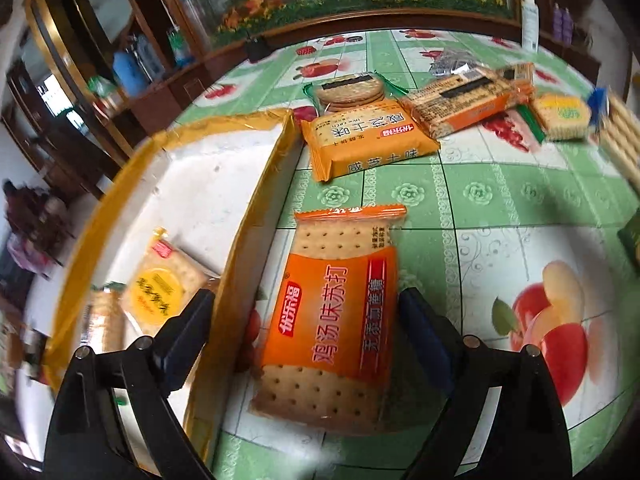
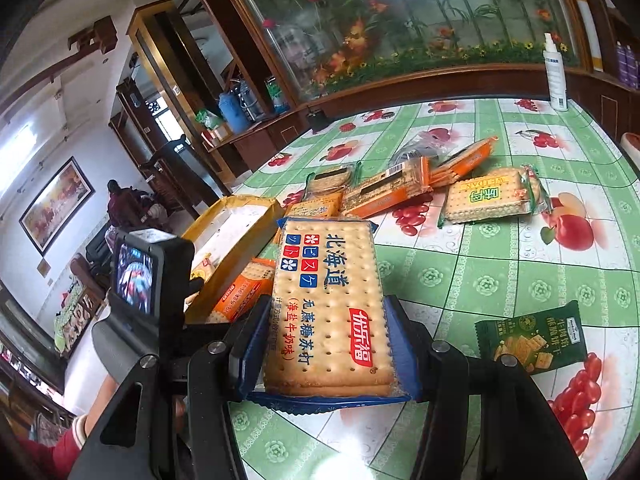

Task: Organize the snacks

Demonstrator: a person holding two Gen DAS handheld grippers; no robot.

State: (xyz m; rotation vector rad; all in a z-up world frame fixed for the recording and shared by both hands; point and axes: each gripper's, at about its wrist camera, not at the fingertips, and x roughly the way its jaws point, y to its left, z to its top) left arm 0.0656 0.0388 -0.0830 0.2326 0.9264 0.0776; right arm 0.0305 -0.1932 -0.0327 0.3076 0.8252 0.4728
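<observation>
My left gripper (image 1: 304, 320) is open, its fingers either side of an orange soda-cracker pack (image 1: 332, 320) lying on the tablecloth beside a white foam box with a yellow rim (image 1: 256, 208). Two packs lie in the box, one a yellow cracker pack (image 1: 160, 288). My right gripper (image 2: 324, 340) is shut on a blue-trimmed cracker pack (image 2: 328, 304), held above the table near the box (image 2: 236, 224). The left gripper's body (image 2: 136, 280) shows at the left of the right wrist view.
More snack packs lie at the back: an orange pack (image 1: 368, 144), round biscuits (image 1: 348, 90), a long orange pack (image 1: 464, 104), a green-edged cracker pack (image 2: 488, 196), a dark green pack (image 2: 532, 338). A white spray bottle (image 2: 556, 72) stands at the table's far edge.
</observation>
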